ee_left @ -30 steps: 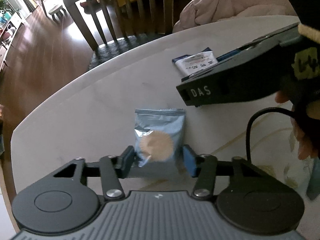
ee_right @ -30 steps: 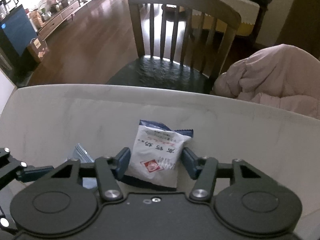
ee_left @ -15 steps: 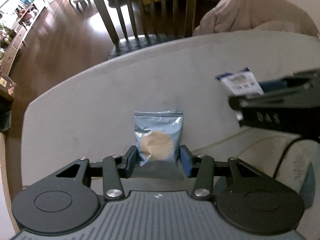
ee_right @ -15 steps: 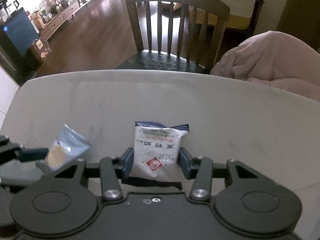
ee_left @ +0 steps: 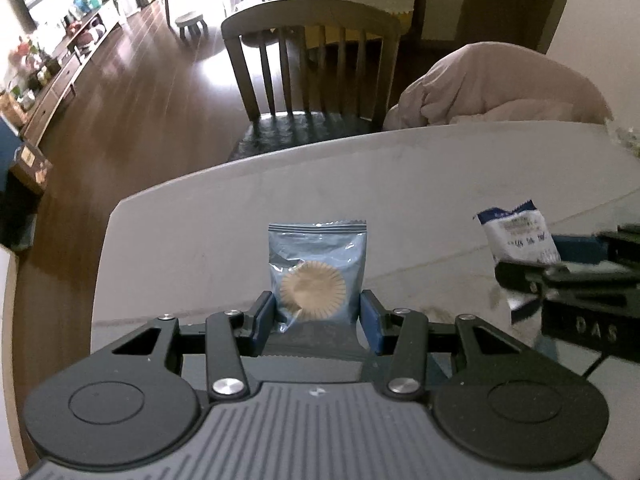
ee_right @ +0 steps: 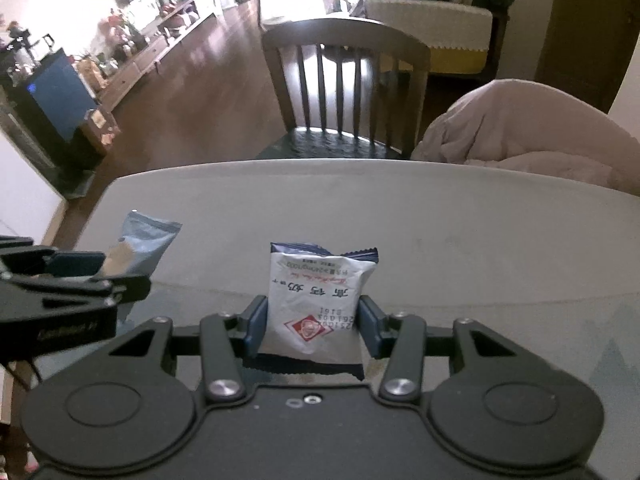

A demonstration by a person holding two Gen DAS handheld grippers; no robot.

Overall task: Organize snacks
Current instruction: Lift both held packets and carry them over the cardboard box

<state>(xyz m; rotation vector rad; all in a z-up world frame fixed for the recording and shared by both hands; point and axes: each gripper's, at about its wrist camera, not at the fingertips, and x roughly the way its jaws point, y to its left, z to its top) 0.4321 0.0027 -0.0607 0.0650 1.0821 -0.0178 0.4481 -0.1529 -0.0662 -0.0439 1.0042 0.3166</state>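
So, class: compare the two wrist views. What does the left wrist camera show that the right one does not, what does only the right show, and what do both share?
Only the left wrist view shows the blue cookie packet face on, with its round biscuit picture, and a small stool. Only the right wrist view shows the white milk-candy packet face on, with its red diamond label. Both show the two gripped packets, the table, the wooden chair and the pink blanket.

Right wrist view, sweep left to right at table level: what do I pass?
left gripper with the blue cookie packet → white milk-candy packet in the right gripper → bare table
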